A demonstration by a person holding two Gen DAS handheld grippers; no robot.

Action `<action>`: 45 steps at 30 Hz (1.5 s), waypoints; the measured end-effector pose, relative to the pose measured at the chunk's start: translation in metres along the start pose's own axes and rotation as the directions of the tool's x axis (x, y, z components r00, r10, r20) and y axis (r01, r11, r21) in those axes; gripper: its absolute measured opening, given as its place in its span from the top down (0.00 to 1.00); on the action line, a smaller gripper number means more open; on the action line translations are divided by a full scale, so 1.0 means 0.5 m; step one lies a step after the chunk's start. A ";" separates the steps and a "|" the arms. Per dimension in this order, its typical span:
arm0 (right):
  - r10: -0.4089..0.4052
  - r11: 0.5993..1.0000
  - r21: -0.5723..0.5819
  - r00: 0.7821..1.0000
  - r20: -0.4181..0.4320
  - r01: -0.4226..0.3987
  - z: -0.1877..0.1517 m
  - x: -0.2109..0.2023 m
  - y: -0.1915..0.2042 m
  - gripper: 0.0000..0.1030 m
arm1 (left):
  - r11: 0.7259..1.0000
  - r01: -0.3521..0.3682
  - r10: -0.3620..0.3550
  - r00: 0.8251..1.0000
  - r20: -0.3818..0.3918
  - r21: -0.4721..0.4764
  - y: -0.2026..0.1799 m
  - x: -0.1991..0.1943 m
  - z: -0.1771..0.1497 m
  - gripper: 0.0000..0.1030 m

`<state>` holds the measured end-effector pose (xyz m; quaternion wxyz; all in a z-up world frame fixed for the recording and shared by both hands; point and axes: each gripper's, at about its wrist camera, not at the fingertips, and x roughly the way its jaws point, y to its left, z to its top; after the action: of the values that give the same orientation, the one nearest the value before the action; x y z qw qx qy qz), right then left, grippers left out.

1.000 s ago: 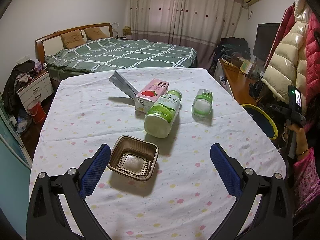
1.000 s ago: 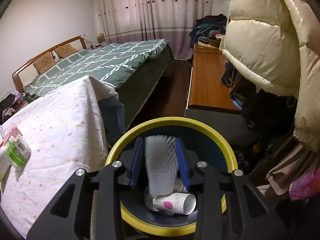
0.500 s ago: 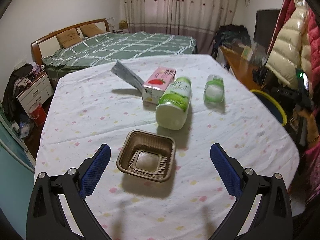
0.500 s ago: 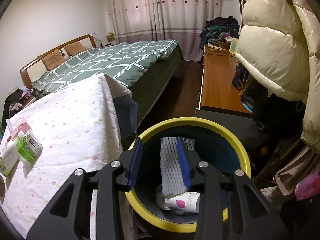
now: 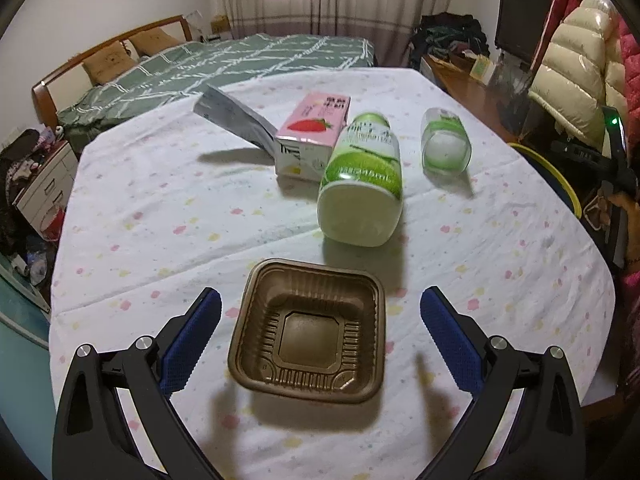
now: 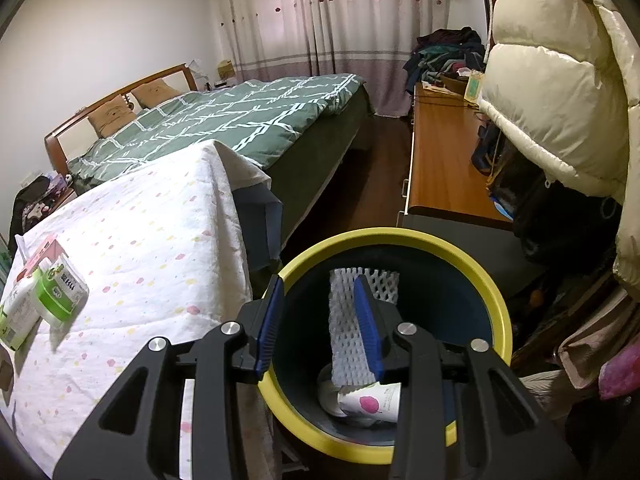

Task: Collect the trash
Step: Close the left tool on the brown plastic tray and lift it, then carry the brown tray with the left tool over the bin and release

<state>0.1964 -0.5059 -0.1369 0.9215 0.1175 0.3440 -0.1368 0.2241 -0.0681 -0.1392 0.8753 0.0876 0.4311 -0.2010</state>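
Observation:
A brown plastic tray (image 5: 308, 328) lies on the table between the fingers of my left gripper (image 5: 320, 324), which is wide open just above it. Behind it lie a green-label bottle (image 5: 362, 184), a pink strawberry carton (image 5: 314, 136), a silver pouch (image 5: 236, 118) and a small clear green jar (image 5: 445, 145). My right gripper (image 6: 318, 316) is open and empty over the yellow-rimmed bin (image 6: 400, 240). A white foam net sleeve (image 6: 348, 332) leans inside the bin, free of the fingers, above a paper cup (image 6: 370, 402).
The table carries a white flower-dotted cloth (image 5: 168, 216). The bin stands off the table's right edge (image 5: 548, 172). A bed (image 6: 240, 120), a wooden desk (image 6: 444, 152) and hanging puffy coats (image 6: 552, 92) surround the spot.
My right gripper opened, let go of the foam sleeve into the bin, and pulled back to the left. My left gripper came lower and closer around the brown tray.

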 end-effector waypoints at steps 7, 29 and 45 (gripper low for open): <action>0.013 1.000 -0.005 1.000 -0.014 -0.013 -0.006 0.007 0.008 0.66 | 1.000 -0.002 0.002 0.999 -0.043 0.005 0.005 0.033 -0.002 0.05; 0.035 0.999 0.007 0.999 -0.014 -0.035 -0.016 -0.003 0.002 0.66 | 0.999 0.038 -0.037 0.999 -0.011 0.036 -0.032 -0.024 0.013 0.33; -0.003 0.999 0.052 1.000 0.022 0.002 -0.061 -0.089 -0.099 0.66 | 0.939 0.230 -0.248 0.968 0.037 0.256 -0.299 -0.046 0.177 0.33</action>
<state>0.1292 -0.5348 -0.1358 0.9218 0.1393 0.3302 -0.1480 0.2113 -0.2257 -0.0636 0.8406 0.1370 0.3796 -0.3613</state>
